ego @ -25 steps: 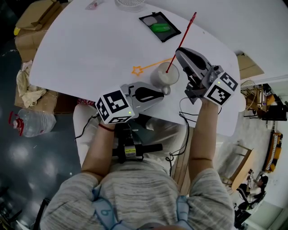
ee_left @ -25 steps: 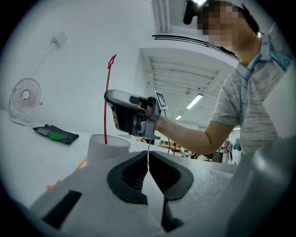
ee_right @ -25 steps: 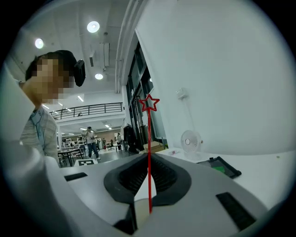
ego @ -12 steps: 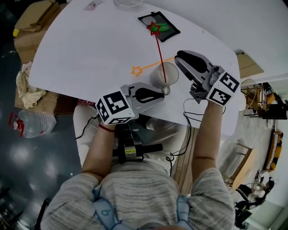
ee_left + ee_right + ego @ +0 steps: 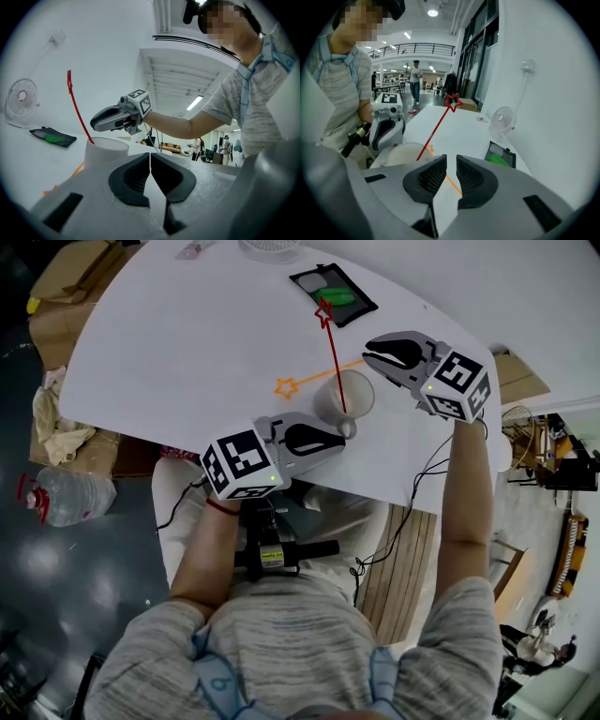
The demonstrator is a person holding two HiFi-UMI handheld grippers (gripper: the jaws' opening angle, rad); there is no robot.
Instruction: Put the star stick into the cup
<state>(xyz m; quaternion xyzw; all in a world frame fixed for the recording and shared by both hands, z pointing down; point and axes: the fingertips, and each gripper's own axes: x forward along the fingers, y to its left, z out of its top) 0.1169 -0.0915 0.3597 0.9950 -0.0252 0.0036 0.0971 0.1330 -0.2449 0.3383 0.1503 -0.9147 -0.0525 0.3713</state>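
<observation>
A white cup stands near the table's front edge. The red star stick rests in it, leaning away to the far left with its star up; it also shows in the left gripper view as the red stick and in the right gripper view as the red star. An orange star stick lies flat on the table behind the cup. My left gripper is shut, its tips right at the cup's near side. My right gripper hovers right of the cup, jaws slightly open and empty.
A black tray with a green item lies beyond the cup. A small white fan stands at the table's far edge. The white table ends just below the left gripper. A cable hangs off the right edge.
My right gripper has let go of the red stick and pulled back to the right. The stick tipped from leaning right to leaning far left in the cup. The left gripper has stayed put.
</observation>
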